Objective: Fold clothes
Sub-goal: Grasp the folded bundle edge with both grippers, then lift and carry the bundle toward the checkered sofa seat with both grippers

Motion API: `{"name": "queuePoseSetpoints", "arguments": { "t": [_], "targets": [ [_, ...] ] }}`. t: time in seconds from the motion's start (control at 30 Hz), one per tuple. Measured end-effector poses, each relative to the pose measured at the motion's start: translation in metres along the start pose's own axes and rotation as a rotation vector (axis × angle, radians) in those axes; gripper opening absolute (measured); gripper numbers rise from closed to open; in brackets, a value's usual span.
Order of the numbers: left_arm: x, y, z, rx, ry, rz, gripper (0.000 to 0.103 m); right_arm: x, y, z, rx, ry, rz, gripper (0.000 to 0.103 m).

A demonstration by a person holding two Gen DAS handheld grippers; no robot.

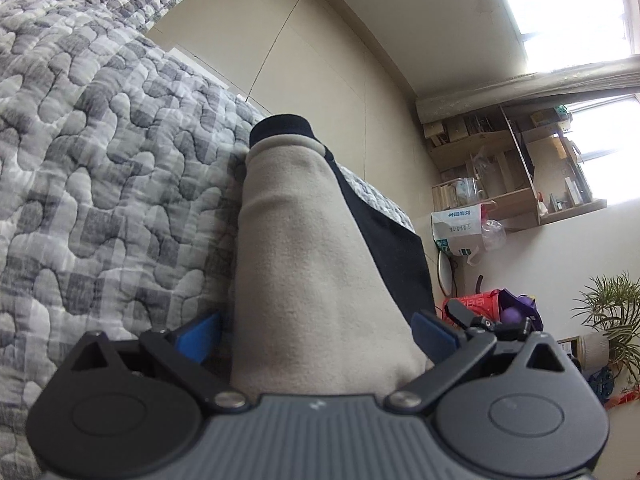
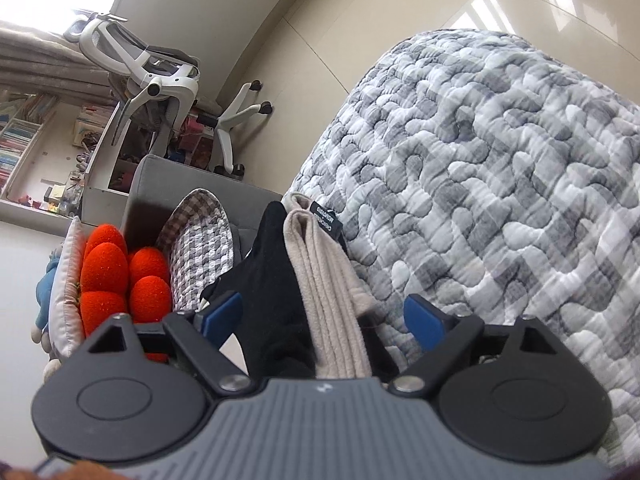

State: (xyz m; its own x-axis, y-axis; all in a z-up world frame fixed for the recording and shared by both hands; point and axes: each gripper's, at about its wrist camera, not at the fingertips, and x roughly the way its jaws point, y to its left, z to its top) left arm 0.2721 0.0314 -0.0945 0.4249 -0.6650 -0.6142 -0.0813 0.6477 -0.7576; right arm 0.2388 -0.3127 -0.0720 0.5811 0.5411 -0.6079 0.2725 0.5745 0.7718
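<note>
Where the beige and black garment runs up between the fingers of the left gripper, it lies against the grey quilted bedspread, its black cuff at the far end. The blue pads stand wide on either side of the cloth, so the jaws look spread, though the fabric passes back under the body and I cannot tell whether it is pinched there. The right gripper shows the same: the garment bunched in folds between parted blue pads, one black label showing near its top, the bedspread just beside it.

Past the cloth on the right view stand one grey box, one checked cushion and a soft toy with six orange lobes. One white office chair sits on the pale tiled floor. From the left view, one wooden shelf unit hangs by two bright windows, with one potted plant and one red bag nearby.
</note>
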Motion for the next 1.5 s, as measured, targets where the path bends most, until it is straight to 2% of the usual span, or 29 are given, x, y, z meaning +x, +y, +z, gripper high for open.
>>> {"name": "queuePoseSetpoints", "arguments": {
  "t": [0.23,0.33,0.4,0.43,0.47,0.5,0.53,0.57,0.63,0.8,1.0,1.13,1.5],
  "targets": [
    [0.012,0.002,-0.002,-0.021,-0.027,-0.068,0.097,0.009,-0.007,-0.002,0.018,-0.032,0.063,0.081],
    [0.015,0.004,-0.003,-0.036,-0.070,-0.087,0.092,0.015,0.001,-0.006,-0.031,-0.057,0.063,0.081],
    [0.015,0.005,-0.004,-0.053,-0.094,-0.096,0.090,0.019,0.008,-0.009,-0.077,-0.077,0.050,0.075],
    [0.015,0.006,-0.005,-0.061,-0.106,-0.100,0.085,0.021,0.009,-0.012,-0.105,-0.089,0.040,0.072],
    [0.014,0.005,-0.006,-0.071,-0.121,-0.092,0.082,0.024,0.012,-0.016,-0.138,-0.100,0.027,0.063],
    [0.014,0.004,-0.007,-0.086,-0.136,-0.076,0.070,0.027,0.015,-0.020,-0.178,-0.110,0.010,0.054],
    [0.013,0.003,-0.008,-0.088,-0.144,-0.049,0.051,0.029,0.018,-0.024,-0.222,-0.117,-0.003,0.052],
    [0.013,0.001,-0.009,-0.089,-0.152,-0.022,0.050,0.031,0.022,-0.028,-0.263,-0.120,-0.008,0.049],
    [0.008,-0.004,-0.009,-0.090,-0.157,-0.019,0.045,0.029,0.026,-0.032,-0.287,-0.123,-0.009,0.047],
    [-0.012,-0.019,-0.011,-0.066,-0.168,0.008,0.044,0.016,0.034,-0.035,-0.290,-0.110,0.034,0.045],
    [-0.046,-0.023,-0.022,-0.046,-0.170,0.055,0.044,0.009,0.051,-0.047,-0.295,-0.065,0.031,0.045],
    [-0.073,-0.021,-0.037,0.012,-0.160,0.104,0.043,0.004,0.066,-0.062,-0.331,-0.020,0.001,0.045],
    [-0.144,-0.017,-0.096,0.029,-0.202,0.105,0.043,-0.027,0.088,-0.117,-0.394,0.016,0.015,0.045]
  ]
}}
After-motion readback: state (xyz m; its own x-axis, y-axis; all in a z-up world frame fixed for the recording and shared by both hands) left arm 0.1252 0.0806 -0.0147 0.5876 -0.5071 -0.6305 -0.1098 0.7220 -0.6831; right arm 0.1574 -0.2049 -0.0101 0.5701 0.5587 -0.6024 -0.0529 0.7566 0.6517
